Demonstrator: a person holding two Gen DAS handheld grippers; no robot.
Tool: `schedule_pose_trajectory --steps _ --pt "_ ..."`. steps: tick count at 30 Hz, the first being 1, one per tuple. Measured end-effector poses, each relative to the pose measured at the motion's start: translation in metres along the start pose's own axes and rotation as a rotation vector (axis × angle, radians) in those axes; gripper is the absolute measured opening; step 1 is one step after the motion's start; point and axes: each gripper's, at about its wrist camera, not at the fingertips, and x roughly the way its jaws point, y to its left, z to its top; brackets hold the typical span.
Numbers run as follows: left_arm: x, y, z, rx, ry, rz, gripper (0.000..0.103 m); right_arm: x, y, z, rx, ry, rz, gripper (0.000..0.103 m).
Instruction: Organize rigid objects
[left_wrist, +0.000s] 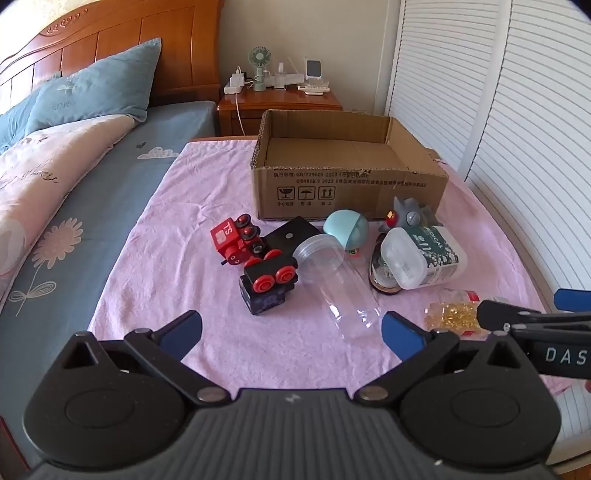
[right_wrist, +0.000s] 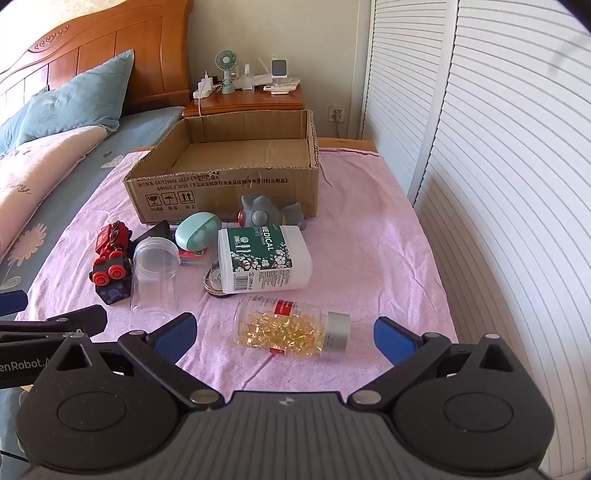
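Nothing looks sorted yet: the cardboard box (right_wrist: 221, 184) at the far edge of the pink cloth (right_wrist: 369, 258) seems empty, while toy trains (left_wrist: 255, 258), clear jar (left_wrist: 332, 280), swab tub (right_wrist: 264, 258) and capsule bottle (right_wrist: 291, 326) lie mid-cloth. Left gripper (left_wrist: 291, 328) and right gripper (right_wrist: 284, 332) hang released, empty. A dark item under the swab tub is half hidden.

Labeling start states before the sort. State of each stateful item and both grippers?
cardboard box: open, empty
clear jar: lying down, no lid, empty
capsule bottle: lying down, capped
cotton swab box: lying down, closed
red toy train: tipped over
black toy train: tipped over
left gripper: open, empty
right gripper: open, empty
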Motion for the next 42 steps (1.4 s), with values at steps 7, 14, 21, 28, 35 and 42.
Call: schedule_pose_trajectory --steps 7,14,21,28,35,42 --pt "-0.0004 -0.002 -0.0016 0.008 -0.006 0.008 0.103 0.0001 -0.0005 0.0006 0.001 0.003 0.001 0.103" --pt "-0.0003 -0.0033 0.0005 0.01 -0.01 0.008 0.103 0.001 0.0019 0.001 0.0 0.002 0.001 0.103" --pt "-0.0016 -0.0016 0.0011 0.005 -0.013 0.005 0.102 -0.0015 0.0009 0.0003 0.001 0.0 0.002 0.103" --pt "-0.002 -0.0016 0.0013 0.002 -0.015 0.008 0.103 -0.0013 0.0012 -0.0001 0.001 -0.001 0.003 0.103" --pt "-0.0017 -0.0014 0.0017 0.0 -0.015 0.004 0.103 -0.0029 0.002 0.0008 -0.002 -0.004 0.0 0.103" --pt "-0.0014 -0.0007 0.0023 -0.002 -0.014 0.003 0.102 -0.0022 0.0018 0.0014 -0.003 -0.003 -0.001 0.103"
